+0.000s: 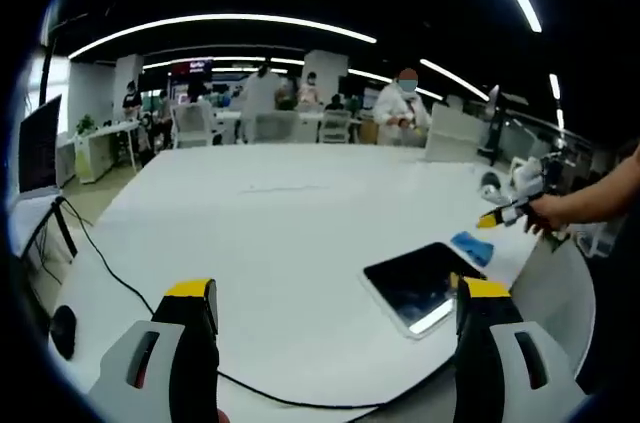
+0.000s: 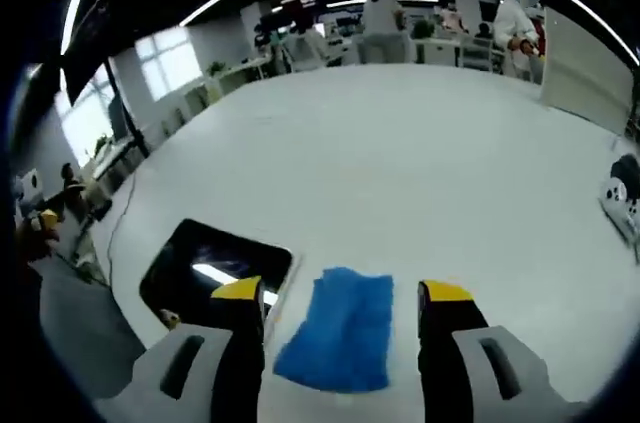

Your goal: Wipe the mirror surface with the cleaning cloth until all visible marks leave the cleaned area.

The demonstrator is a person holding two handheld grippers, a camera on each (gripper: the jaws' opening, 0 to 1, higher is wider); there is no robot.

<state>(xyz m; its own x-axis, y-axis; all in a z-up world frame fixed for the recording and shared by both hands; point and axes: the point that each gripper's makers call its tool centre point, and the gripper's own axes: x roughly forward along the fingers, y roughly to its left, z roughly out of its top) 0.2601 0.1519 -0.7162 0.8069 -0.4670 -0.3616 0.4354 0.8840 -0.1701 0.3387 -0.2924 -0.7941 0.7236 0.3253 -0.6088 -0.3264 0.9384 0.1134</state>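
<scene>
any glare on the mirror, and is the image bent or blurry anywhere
Right gripper view: the mirror reflects a bright ceiling light as a white streak; the cloth looks sharp. Left gripper view: the mirror shows a pale glare along its near edge. Both views bow straight ceiling lights into curves.

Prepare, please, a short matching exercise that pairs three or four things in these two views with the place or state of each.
Things:
1. mirror
2. cleaning cloth
3. right tongs
4. black cable

Places or states:
A. open, held above the cloth
B. lying flat on the white table, blue, beside the mirror
C. dark and reflective, lying flat near the table's edge
D. trailing across the table near the left tongs

Pairs: 1-C, 2-B, 3-A, 4-D
</scene>
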